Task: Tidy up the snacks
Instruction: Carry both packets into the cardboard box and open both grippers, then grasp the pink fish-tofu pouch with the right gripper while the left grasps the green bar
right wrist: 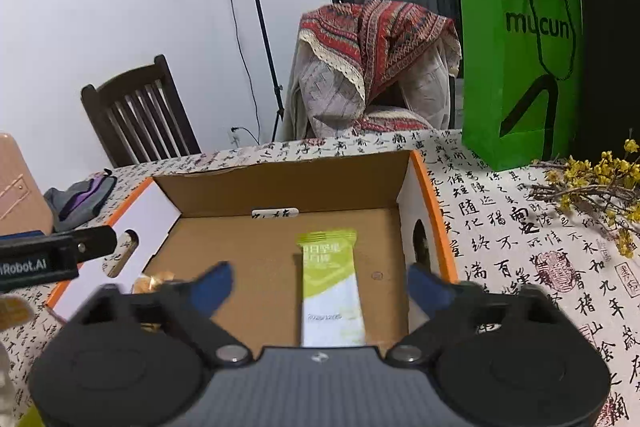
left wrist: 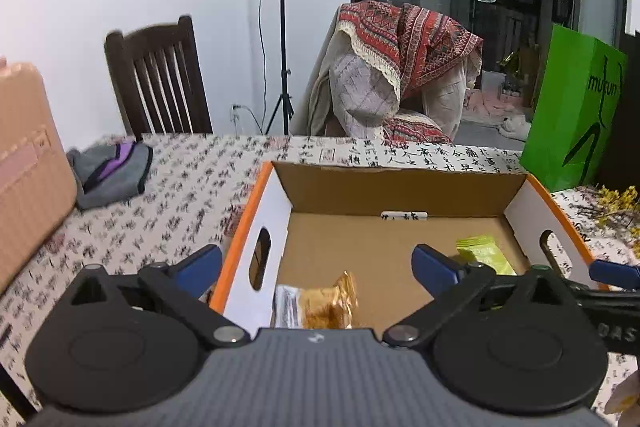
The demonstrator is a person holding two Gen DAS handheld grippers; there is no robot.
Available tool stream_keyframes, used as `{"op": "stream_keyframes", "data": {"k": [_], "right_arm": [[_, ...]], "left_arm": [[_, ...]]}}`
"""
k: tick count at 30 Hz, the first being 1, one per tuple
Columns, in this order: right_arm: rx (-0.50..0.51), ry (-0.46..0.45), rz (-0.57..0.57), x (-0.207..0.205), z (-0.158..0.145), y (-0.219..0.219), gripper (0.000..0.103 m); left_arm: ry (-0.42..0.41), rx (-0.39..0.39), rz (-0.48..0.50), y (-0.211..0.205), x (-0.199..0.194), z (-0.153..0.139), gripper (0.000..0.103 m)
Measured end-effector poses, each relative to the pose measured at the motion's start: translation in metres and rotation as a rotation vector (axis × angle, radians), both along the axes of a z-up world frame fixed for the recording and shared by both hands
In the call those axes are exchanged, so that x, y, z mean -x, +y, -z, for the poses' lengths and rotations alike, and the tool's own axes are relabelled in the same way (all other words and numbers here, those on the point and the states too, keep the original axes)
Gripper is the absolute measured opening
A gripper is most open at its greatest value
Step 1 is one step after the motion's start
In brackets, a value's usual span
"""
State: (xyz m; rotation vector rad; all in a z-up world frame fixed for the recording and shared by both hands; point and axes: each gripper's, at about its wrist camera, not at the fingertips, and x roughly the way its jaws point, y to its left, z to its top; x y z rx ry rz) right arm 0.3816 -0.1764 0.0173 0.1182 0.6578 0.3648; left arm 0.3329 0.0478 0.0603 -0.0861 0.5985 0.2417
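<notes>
An open cardboard box [left wrist: 404, 183] with orange rims and white side walls stands on the table, and the box [right wrist: 280, 183] fills the middle of the right wrist view too. A gold-wrapped snack [left wrist: 328, 303] lies on its floor at the near left. A green and white snack bar [right wrist: 332, 291] lies flat at the right of the floor; the bar [left wrist: 486, 253] shows small in the left wrist view. My left gripper [left wrist: 318, 269] hangs open over the gold snack, nothing between its blue fingers. My right gripper [right wrist: 320, 287] is open above the bar, pads clear of it.
The tablecloth [right wrist: 520, 235] bears black calligraphy. A green paper bag [right wrist: 520, 67] stands at the back right beside dried yellow flowers [right wrist: 592, 183]. A grey and purple cloth [left wrist: 110, 171] and a tan case [left wrist: 28, 163] sit at the left. Two chairs stand behind the table.
</notes>
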Motion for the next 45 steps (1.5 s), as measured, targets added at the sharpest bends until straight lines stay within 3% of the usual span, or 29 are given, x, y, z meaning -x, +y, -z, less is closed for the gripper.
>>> {"op": "stream_keyframes", "data": {"k": [3,14,20,34,38,45], "right_arm": [[-0.019,0.014,-0.01,0.007,-0.002,-0.009,0.103],[-0.048,-0.019,-0.015,0.06,-0.016,-0.05,0.103],[-0.043,-0.046,-0.024,0.1,-0.01,-0.074,0.103],[0.064,0.008,-0.042,0.164,0.032,-0.099,0.103],[0.125,0.027,-0.025,0.17,0.044,-0.1,0.103],[0.152,0.075,0.002,0.161,0.059,-0.099,0.103]], "left_arm": [[0.002,0.009,-0.004,0.003,0.006,0.001,0.103],[-0.06,-0.01,0.025,-0.004,0.057,-0.01,0.103],[-0.07,0.018,0.058,-0.006,0.091,-0.01,0.103],[-0.084,0.018,0.123,-0.008,0.174,0.015,0.103],[-0.094,-0.005,0.11,-0.007,0.197,0.025,0.103],[-0.084,0.041,0.09,0.0,0.219,0.041,0.103]]}}
